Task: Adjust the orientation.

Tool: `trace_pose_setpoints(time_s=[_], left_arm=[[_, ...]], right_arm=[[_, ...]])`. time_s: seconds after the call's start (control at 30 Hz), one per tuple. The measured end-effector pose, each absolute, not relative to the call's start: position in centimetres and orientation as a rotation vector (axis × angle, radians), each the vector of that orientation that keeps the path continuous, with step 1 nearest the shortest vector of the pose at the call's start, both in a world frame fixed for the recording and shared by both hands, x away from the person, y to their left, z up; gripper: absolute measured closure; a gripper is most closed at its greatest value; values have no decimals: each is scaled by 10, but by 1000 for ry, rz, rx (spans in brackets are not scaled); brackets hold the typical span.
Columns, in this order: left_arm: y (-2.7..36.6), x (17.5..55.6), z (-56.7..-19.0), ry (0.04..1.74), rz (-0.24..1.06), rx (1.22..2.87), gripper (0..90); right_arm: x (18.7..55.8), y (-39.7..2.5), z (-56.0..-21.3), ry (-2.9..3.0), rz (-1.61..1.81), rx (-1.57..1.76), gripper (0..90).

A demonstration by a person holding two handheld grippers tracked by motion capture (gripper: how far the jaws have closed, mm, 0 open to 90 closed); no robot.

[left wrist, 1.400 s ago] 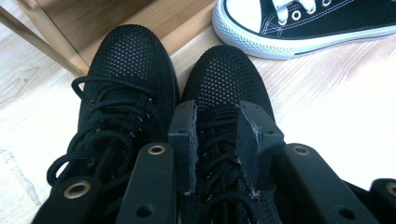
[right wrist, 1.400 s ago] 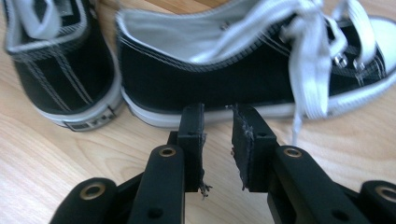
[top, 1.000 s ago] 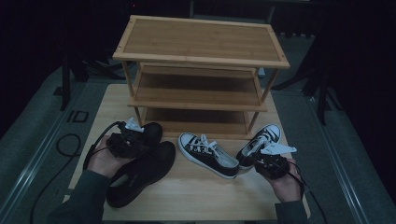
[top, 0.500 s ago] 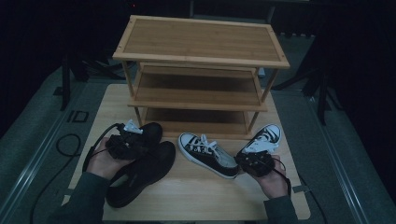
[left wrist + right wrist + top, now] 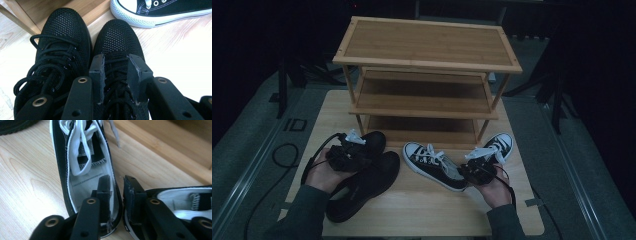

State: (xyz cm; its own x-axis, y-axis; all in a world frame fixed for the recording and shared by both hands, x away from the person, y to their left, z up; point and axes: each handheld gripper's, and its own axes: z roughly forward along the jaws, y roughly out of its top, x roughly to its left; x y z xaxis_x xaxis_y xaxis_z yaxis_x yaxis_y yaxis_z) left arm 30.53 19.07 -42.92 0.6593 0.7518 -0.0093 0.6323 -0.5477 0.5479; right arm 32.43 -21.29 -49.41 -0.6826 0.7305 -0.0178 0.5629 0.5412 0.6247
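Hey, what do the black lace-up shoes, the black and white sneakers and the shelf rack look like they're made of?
Black lace-up shoes: likely knit mesh, matte; a dotted weave shows on the toes. Black and white sneakers: probably canvas with smooth white rubber toe caps and edging; stitching shows in the right gripper view. Shelf rack: light wood, perhaps bamboo, with straight grain and a satin finish.

The high view looks forward and down over the tabletop (image 5: 422,205) and shelf rack (image 5: 427,75). Each gripper view looks closely along its own jaws at the shoes. The black-and-white sneaker (image 5: 162,12) appears in both gripper views.
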Motion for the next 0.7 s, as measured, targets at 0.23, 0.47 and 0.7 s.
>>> trace_pose_setpoints(time_s=[0.23, 0.47, 0.7], left_arm=[[192, 305, -431, 1075, 306, 2359, 673], [194, 305, -431, 1082, 307, 2355, 673], [193, 305, -431, 1080, 306, 2359, 673]], right_arm=[[325, -203, -494, 2532, 722, 1029, 878], [319, -209, -491, 2561, 694, 1018, 879], [315, -214, -488, 2585, 655, 989, 879]])
